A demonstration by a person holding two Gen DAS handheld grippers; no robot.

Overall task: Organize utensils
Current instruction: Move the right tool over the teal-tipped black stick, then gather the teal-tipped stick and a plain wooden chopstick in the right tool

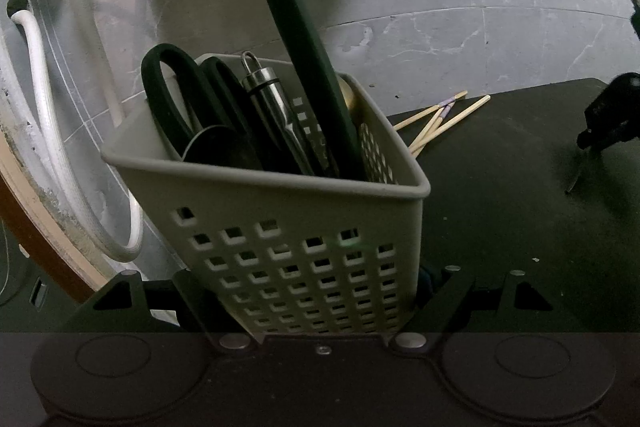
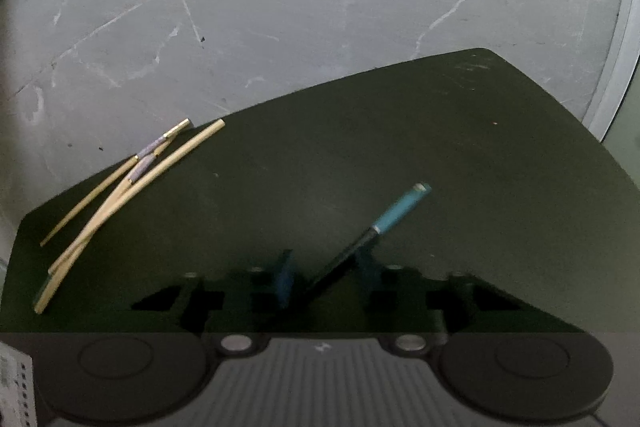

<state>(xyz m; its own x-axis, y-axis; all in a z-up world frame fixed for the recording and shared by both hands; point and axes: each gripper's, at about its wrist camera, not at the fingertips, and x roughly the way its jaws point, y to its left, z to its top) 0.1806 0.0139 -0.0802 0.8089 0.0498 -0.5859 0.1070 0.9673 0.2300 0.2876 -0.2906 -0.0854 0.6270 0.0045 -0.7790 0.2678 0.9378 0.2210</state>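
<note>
A: What's closest on the left?

B: The left gripper [image 1: 320, 291] clamps the base of a grey perforated caddy [image 1: 280, 227], tilted, on the dark table [image 1: 500, 187]. Scissors [image 1: 180, 99], a steel tool [image 1: 272, 107] and a long dark handle [image 1: 304, 47] stand in it.

A: And past it?

B: Bamboo chopsticks [image 1: 440, 119] lie just beyond the caddy's right side, near the table's far edge; white hoses [image 1: 60, 107] and grey floor tiles [image 1: 480, 7] behind.

A: The right side?

B: The right gripper [image 2: 324, 279] has its fingers drawn narrow around a black chopstick with a teal end [image 2: 384, 223], slanting up-right off the table. Nothing lies between it and the bamboo ones.
</note>
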